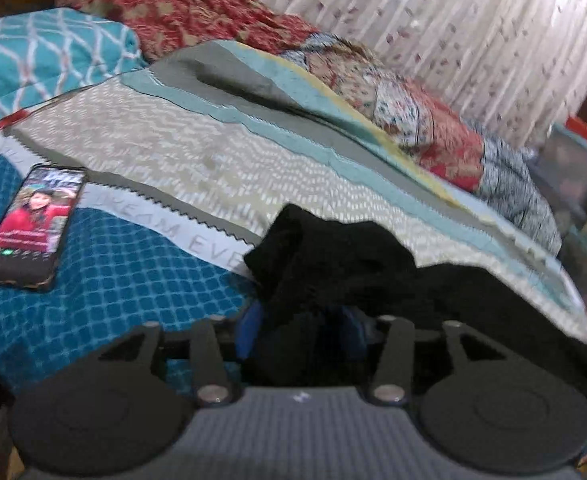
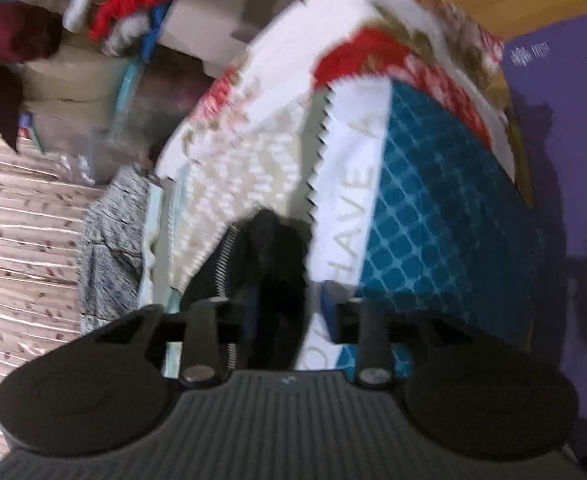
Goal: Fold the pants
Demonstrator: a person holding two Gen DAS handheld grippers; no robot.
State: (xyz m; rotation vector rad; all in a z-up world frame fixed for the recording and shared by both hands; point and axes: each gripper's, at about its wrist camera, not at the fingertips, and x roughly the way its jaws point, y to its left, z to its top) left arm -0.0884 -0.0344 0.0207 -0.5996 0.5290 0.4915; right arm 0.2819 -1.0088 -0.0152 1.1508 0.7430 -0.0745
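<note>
Both grippers' jaws pinch the black pants [image 1: 333, 264]: left gripper [image 1: 299, 332] above the bed [image 1: 113, 280], right gripper [image 2: 277, 320] alongside.

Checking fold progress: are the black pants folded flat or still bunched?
Bunched. The black pants sit in a crumpled heap on the bedspread, gathered between the left tool fingers, no flat folded edges visible.

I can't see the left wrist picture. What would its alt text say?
Seen from the left gripper, its jaws are closed on bunched black pants over a bed with a blue, white and grey patterned cover. A phone with its screen lit lies on the bed to the left, with pillows and a pale curtain behind.
</note>
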